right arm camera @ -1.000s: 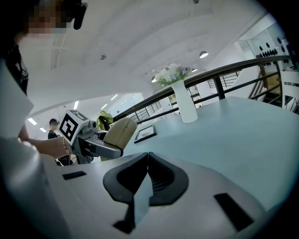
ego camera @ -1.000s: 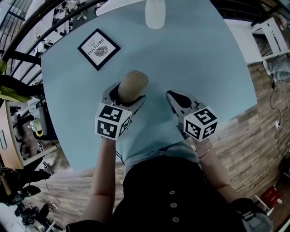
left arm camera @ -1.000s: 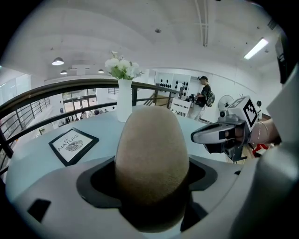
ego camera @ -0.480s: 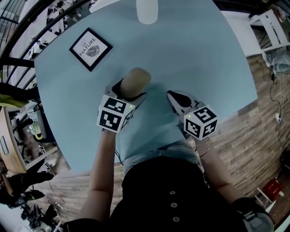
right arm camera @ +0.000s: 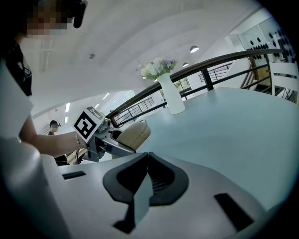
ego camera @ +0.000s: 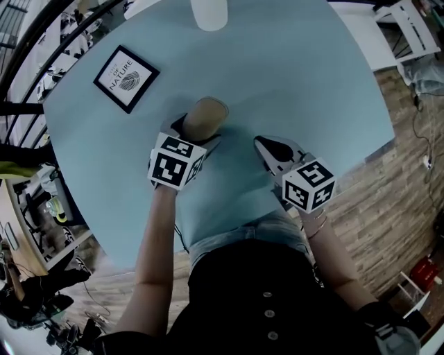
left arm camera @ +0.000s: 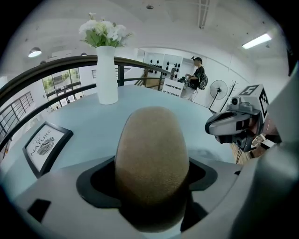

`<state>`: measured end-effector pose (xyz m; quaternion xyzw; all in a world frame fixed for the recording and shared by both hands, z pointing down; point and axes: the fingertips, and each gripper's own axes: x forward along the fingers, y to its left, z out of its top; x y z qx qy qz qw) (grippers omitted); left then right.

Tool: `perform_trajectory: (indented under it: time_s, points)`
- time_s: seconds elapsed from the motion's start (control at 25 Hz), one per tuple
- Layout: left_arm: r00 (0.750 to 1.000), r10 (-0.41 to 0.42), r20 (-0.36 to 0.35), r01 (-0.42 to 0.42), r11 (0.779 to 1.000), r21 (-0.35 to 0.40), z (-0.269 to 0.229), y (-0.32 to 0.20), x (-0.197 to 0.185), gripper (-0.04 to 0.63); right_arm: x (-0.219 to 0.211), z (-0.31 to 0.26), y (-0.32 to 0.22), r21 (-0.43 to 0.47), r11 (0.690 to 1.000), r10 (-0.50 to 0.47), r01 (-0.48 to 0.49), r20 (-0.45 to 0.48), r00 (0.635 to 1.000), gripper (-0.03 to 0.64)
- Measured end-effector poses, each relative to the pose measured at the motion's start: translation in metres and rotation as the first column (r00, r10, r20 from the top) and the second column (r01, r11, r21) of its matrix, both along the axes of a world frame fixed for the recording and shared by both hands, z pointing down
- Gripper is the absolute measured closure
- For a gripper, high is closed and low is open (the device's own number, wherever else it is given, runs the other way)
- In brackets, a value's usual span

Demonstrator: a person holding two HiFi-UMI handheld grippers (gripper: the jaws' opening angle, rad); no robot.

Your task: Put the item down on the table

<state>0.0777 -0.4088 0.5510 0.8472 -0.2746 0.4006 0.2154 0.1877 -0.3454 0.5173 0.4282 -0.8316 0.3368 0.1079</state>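
A tan, rounded cylindrical item (ego camera: pixel 202 117) (left arm camera: pixel 152 163) sits between the jaws of my left gripper (ego camera: pixel 196 133), which is shut on it above the light blue round table (ego camera: pixel 291 76). In the left gripper view the item fills the gap between the jaws and hides the tips. From the right gripper view the item (right arm camera: pixel 133 134) shows at the left, held by the other gripper. My right gripper (ego camera: pixel 272 154) (right arm camera: pixel 145 173) hovers to the right of it, jaws shut together with nothing between them.
A black-framed sign (ego camera: pixel 125 78) (left arm camera: pixel 46 145) lies on the table at the far left. A white vase (ego camera: pixel 209 14) (left arm camera: pixel 107 74) (right arm camera: pixel 170 96) with flowers stands at the far edge. Railings and wooden floor (ego camera: pixel 388 201) surround the table. A person (left arm camera: pixel 196 77) stands far off.
My left gripper with the tan item has moved a little farther out over the table; the view has shifted left. The right gripper has stayed about where it was.
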Motion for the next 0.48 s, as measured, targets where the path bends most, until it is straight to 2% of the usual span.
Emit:
perform_trajectory:
  time_s: [0.48]
  points:
    - [0.997, 0.068, 0.041, -0.067, 0.998, -0.017, 0.019, -0.001, 0.014, 0.186, 0.007, 0.002, 0.009, -0.001, 0.999, 0.054, -0.054, -0.002, 0.999, 0.612]
